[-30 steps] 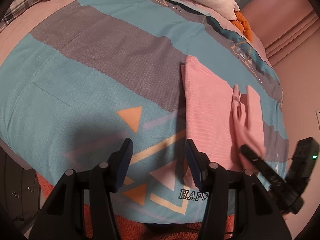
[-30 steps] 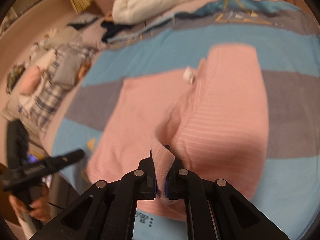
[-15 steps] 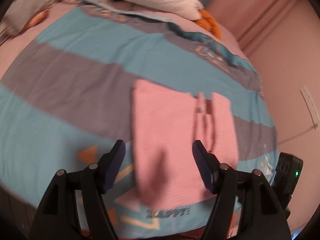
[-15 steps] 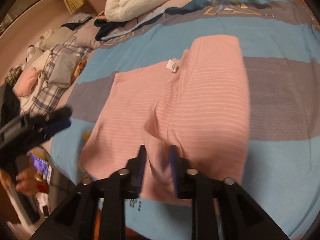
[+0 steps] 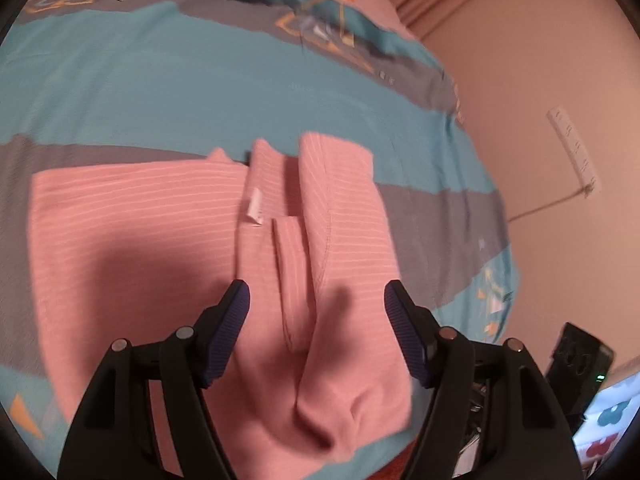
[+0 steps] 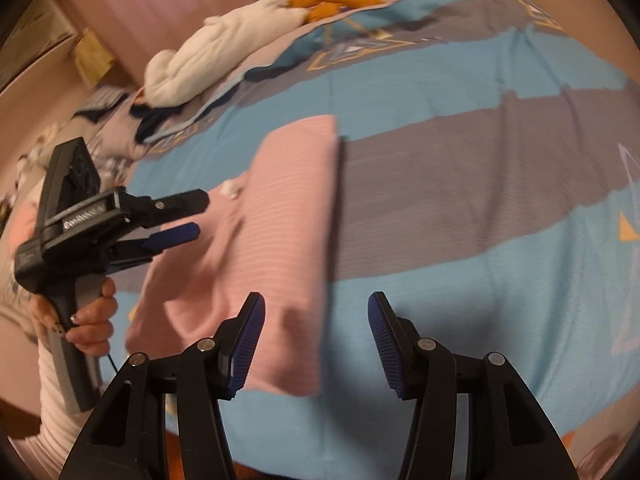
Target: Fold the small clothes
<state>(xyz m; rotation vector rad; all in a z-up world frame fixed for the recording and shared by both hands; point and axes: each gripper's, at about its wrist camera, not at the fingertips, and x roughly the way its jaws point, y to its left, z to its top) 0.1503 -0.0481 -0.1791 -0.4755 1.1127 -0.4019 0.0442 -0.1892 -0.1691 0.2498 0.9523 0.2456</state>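
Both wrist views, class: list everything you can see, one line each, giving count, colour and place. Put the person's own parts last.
Garment: one, pink with fine pale stripes, partly folded on the bedspread.
Label: one, white, on the garment near its neck.
Bedspread: one, blue and grey bands with triangle prints, covering the bed.
Quilt: one, white, bundled at the far end.
Plush item: one, orange, beside the quilt.
Power strip: one, white, on the wall.
Left gripper: one, black with blue pads, open above the garment.
Right gripper: one, same colours, open, its jaws just opened, nothing between.
Hand: one, gripping the left gripper's handle.
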